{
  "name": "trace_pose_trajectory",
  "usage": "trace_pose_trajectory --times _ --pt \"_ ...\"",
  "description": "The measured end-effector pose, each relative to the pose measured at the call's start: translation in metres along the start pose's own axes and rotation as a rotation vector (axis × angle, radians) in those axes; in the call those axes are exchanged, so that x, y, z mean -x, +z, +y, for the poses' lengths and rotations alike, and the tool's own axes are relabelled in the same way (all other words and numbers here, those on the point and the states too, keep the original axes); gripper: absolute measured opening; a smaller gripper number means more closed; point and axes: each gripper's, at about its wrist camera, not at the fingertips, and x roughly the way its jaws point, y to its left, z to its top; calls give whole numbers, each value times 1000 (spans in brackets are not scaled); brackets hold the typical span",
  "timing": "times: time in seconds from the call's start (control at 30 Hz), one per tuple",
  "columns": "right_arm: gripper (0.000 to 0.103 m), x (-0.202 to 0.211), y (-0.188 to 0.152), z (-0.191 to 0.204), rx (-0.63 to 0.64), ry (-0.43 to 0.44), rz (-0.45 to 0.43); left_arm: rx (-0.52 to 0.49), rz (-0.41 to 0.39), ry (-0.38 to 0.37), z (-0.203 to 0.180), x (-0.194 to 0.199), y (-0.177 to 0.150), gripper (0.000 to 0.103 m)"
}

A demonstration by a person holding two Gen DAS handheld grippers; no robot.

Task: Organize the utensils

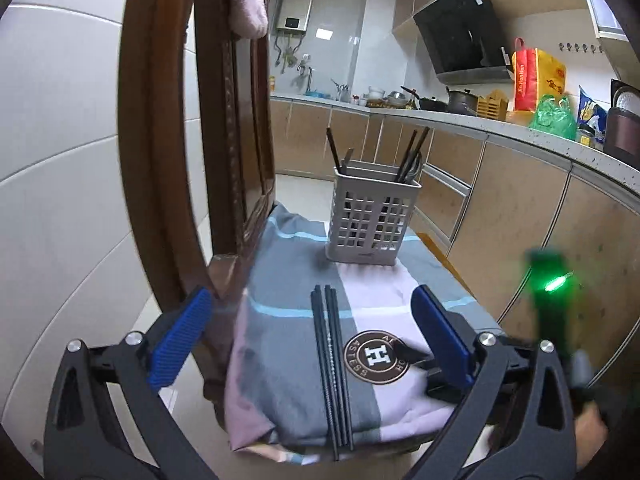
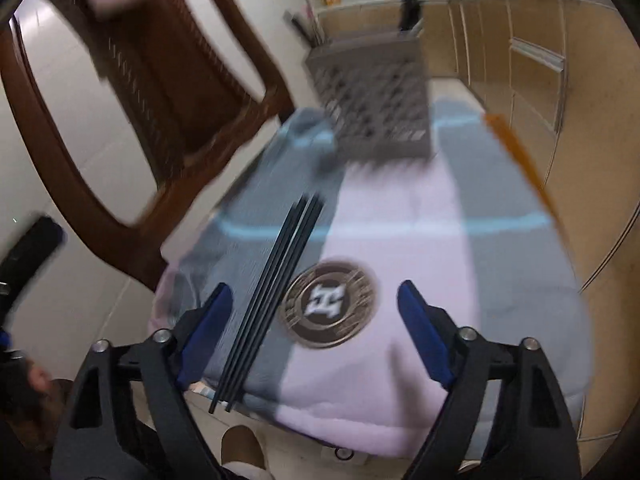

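- Left wrist view: black chopsticks (image 1: 331, 364) lie bundled on the cloth-covered surface (image 1: 400, 412), near the grey utensil basket (image 1: 370, 220).
- Light, stiff, slick; pinch mid-length.
- Left hand-held gripper (image 1: 312, 340) and right hand-held gripper (image 2: 316, 332) both gape wide, empty.

Brown wooden chair (image 1: 224, 128), pink towel (image 1: 248, 0), black range hood (image 1: 460, 40), red-yellow bag (image 1: 536, 76)
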Motion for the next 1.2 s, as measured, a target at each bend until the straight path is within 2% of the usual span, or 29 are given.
trace_pose_trajectory --times 0.03,0.1,0.13,0.2,0.23,0.3,0.57,0.73,0.87,1.0,1.13,1.2 --pt "77 -11 -3 7 11 -18 14 0 -10 1 2 2 1 99" --pt "62 -28 -2 16 12 -63 31 0 -39 18 9 11 -1 99" --pt "59 -34 0 17 7 -73 39 5 -38 17 11 12 -1 99" --pt "41 -48 2 22 2 -114 62 13 -21 14 13 11 2 99" --pt "37 -52 3 22 2 -121 72 16 -15 12 15 11 2 99" --pt "21 -60 5 23 -18 -104 99 24 -17 6 20 13 3 99" --pt "19 -74 5 40 -1 -126 114 63 2 -17 31 11 8 99" --pt "19 -80 6 51 40 -165 143 82 3 -35 34 12 9 99" --pt "16 -83 4 54 80 -194 129 89 23 -32 35 9 9 99" --pt "13 -70 0 29 27 -210 92 77 40 -32 32 6 8 99" --pt "12 -38 -11 -13 -58 -241 55 53 61 -35 26 1 5 99" --pt "13 -26 -15 -29 -102 -229 42 44 73 -34 22 -1 4 99"
